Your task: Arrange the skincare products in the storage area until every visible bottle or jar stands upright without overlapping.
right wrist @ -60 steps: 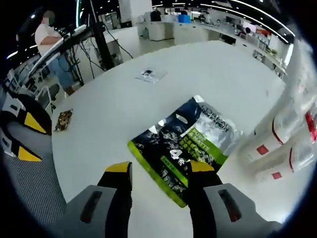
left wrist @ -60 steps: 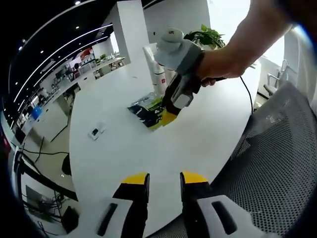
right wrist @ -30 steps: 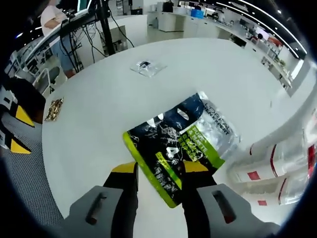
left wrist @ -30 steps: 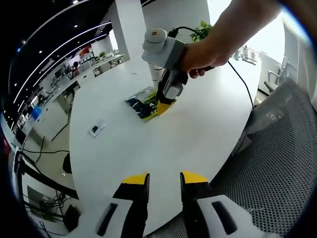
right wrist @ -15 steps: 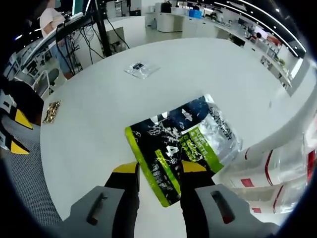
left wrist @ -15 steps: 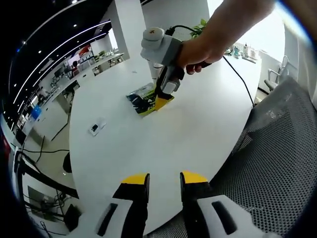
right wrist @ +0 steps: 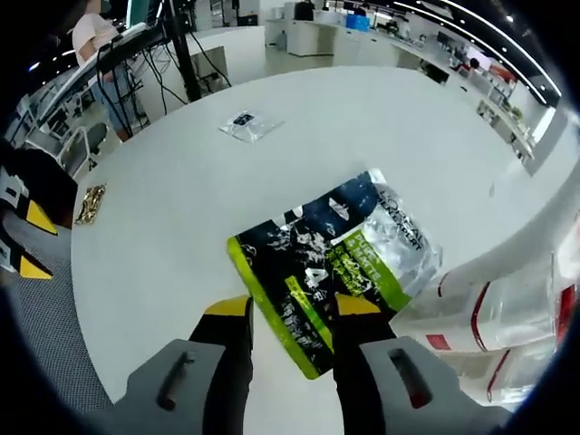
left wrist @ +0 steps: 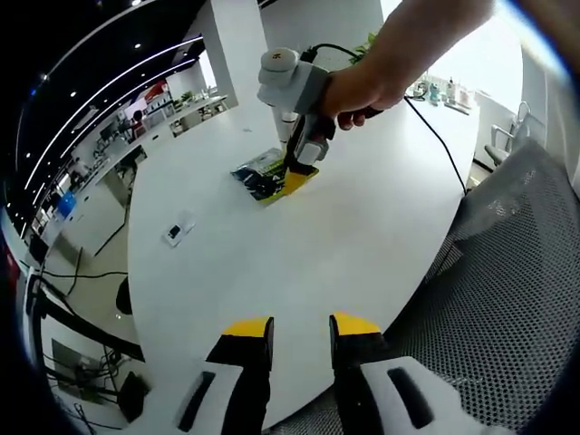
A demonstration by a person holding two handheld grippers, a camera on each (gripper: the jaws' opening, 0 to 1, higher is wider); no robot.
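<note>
Two yellow-tipped jaws of the left tool [left wrist: 300,328] stand slightly apart, holding nothing, over the near edge of the round white table [left wrist: 272,263]. Far across it, the right tool [left wrist: 294,177] meets a flat black-and-green glossy pouch [left wrist: 263,172].

Right gripper view: right tool [right wrist: 292,308] jaws parted, straddling the pouch's [right wrist: 331,263] near edge; grip uncertain. Clear red-marked bottles [right wrist: 494,308] lie beside it.

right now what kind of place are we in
Probably an open-plan office or lab. A big round white table fills the foreground, long white desks with equipment run behind it under ceiling light strips, and a mesh office chair stands at the table's edge.
</note>
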